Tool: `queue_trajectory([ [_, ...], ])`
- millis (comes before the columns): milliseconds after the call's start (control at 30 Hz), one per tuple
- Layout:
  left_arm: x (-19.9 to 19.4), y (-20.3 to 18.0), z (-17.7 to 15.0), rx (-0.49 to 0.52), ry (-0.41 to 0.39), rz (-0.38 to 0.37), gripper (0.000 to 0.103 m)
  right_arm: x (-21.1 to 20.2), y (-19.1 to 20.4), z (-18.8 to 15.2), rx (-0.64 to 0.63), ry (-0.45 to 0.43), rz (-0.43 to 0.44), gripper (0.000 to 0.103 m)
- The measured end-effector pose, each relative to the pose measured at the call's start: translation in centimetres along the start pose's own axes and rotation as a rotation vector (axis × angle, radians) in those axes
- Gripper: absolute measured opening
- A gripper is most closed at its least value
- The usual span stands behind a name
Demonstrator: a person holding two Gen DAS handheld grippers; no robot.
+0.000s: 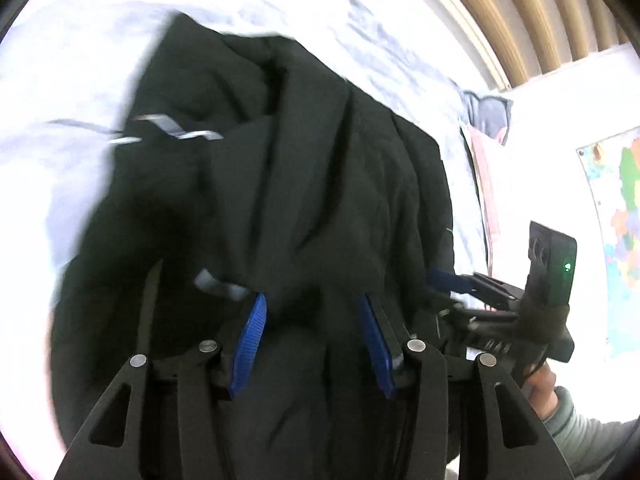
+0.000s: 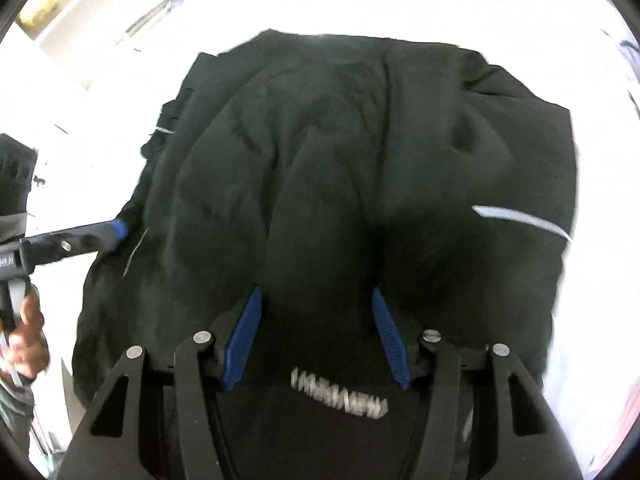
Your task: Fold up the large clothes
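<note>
Across a pale, wrinkled bed sheet (image 1: 80, 80) lies the black jacket (image 1: 280, 160), bunched into thick folds, with bare sheet open along its far and side edges. Its far edge sits well clear of the ribbed wooden headboard (image 1: 520, 20).

The left gripper (image 1: 312, 340) has dark cloth bulging up between its blue ribbed pads, though blur hides whether they press it or merely straddle it. Just beside it on the right, the right gripper (image 2: 316, 336) likewise has a ridge of the jacket between its half-spread pads; whether it pinches is unclear. A hand (image 1: 544, 392) in a grey sleeve holds that tool.

Near the headboard lie a grey pillow (image 1: 486, 114) and a pink one (image 1: 486, 184), and a coloured map (image 1: 616, 220) hangs on the white wall. White shelves (image 2: 80, 12) stand off to the left.

The jacket looks matte and soft, with thin pale stripes (image 2: 520, 218) and a blurred white label (image 2: 340, 394).
</note>
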State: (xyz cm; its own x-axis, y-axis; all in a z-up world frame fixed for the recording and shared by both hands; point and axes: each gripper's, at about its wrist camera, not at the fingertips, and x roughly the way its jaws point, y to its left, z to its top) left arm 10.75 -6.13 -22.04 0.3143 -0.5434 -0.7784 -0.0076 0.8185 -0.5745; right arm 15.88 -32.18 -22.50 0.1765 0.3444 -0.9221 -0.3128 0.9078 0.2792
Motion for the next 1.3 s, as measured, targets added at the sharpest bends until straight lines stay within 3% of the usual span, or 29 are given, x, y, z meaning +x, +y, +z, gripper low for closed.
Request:
queue_trajectory([
  [67,-3.5,1.7,-1.5,-0.036,-0.037,0.025,0.05,-1.3,-0.5,-2.0,0.016,-0.004,-0.008,0.06],
  [200,-10.4,7.3,-7.7,-0.184,-0.092,0.094,0.051,-3.8,-2.5,-8.0,0.087,0.017,-0.04,0.06],
  [333,-13.7,11.8,-13.1,-0.349,-0.122,0.09,0.051,-5.4,-5.3,-13.6,0.222,0.067,-0.053,0.061],
  [467,-14.6,14.4,-17.4,-0.427,-0.096,0.117,0.051,-6.0,-7.5,-17.1,0.34,0.092,-0.044,0.061],
  [800,-11.6,15.6,-21.0,-0.452,-0.015,0.172,0.051,-7.9,-9.0,-22.5,0.403,0.126,-0.116,0.061],
  [933,-11.5,16.6,-21.6,-0.446,-0.012,0.29,0.051,-8.1,-9.4,-24.4,0.432,0.137,-0.138,0.061],
  [1067,-10.6,17.2,-21.8,-0.476,0.002,0.158,0.051,-8.5,-10.5,-26.6,0.493,0.146,-0.141,0.061],
  [1200,-10.0,16.0,-21.5,-0.421,0.016,0.103,0.051,-8.8,-11.3,-28.2,0.529,0.149,-0.149,0.061],
  [1300,-9.6,16.0,-21.4,-0.425,0.025,0.118,0.051,-8.7,-11.4,-28.9,0.517,0.159,-0.181,0.061],
])
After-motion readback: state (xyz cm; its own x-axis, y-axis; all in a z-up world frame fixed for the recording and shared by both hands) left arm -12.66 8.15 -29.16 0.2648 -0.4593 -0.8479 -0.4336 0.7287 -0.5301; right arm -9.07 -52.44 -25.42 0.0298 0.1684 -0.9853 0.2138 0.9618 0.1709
